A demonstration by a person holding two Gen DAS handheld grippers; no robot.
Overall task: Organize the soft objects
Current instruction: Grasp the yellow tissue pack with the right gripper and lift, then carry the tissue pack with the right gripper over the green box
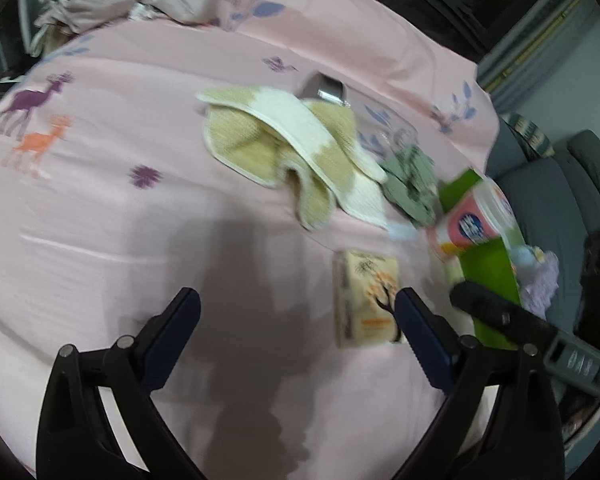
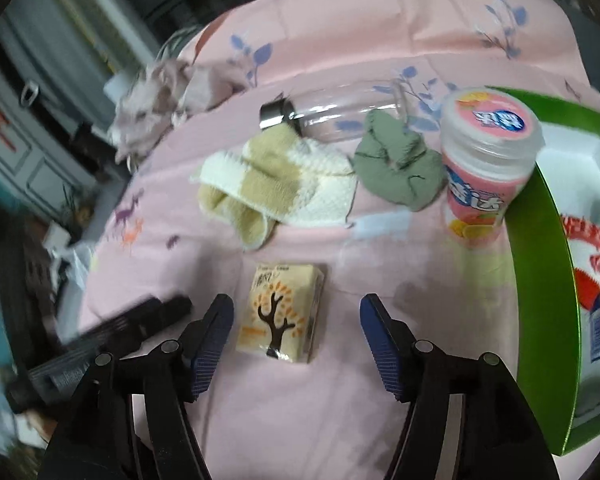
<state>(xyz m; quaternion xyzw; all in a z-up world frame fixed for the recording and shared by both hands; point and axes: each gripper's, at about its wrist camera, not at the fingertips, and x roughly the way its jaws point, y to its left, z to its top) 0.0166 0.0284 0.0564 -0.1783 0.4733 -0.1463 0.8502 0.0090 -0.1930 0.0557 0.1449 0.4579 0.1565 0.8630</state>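
The left gripper (image 1: 298,300) is held with its jaws spread wide and nothing between them, angled downward. The right gripper (image 2: 296,306) is likewise tilted downward, its blue-padded fingers (image 2: 216,332) parted and empty.

green box (image 2: 540,280) cut off at right edge.

On the bed (image 2: 300,420), the tissue pack (image 2: 282,316) lies nearest, with the towel (image 2: 276,188) behind it. The scrunchie (image 2: 396,168) sits right of the towel, the jar (image 2: 488,168) further right, touching the box (image 2: 540,280), it seems. The bottle (image 2: 340,116) lies behind the towel.
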